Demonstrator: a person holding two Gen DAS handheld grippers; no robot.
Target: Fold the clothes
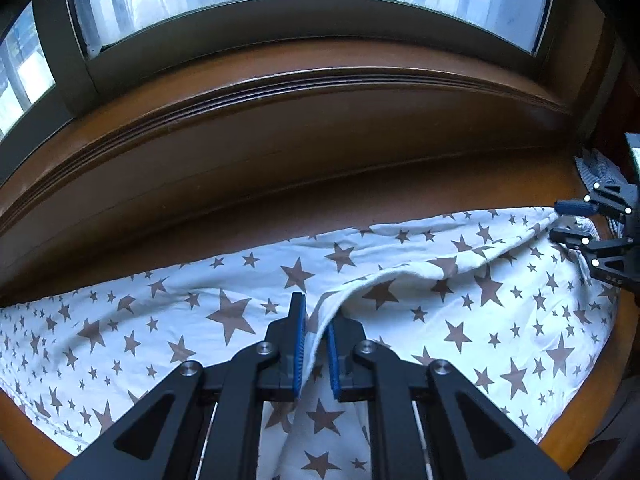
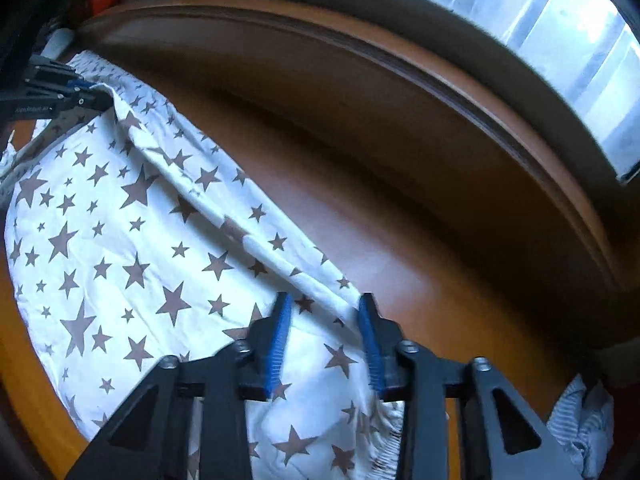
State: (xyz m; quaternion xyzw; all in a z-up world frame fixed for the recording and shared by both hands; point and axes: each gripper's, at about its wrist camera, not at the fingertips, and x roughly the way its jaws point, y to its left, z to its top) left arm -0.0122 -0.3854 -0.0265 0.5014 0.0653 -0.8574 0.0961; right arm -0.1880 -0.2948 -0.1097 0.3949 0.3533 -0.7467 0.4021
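I have the left gripper nearly closed on a raised ridge of the star-print garment, which lies spread on the wooden table, probably to carry that edge over. Right of that ridge, my right gripper stands part open astride the garment's far hem, fabric between its pads, unclamped. Beyond the garment's right end sits striped cloth, clear of the fold.
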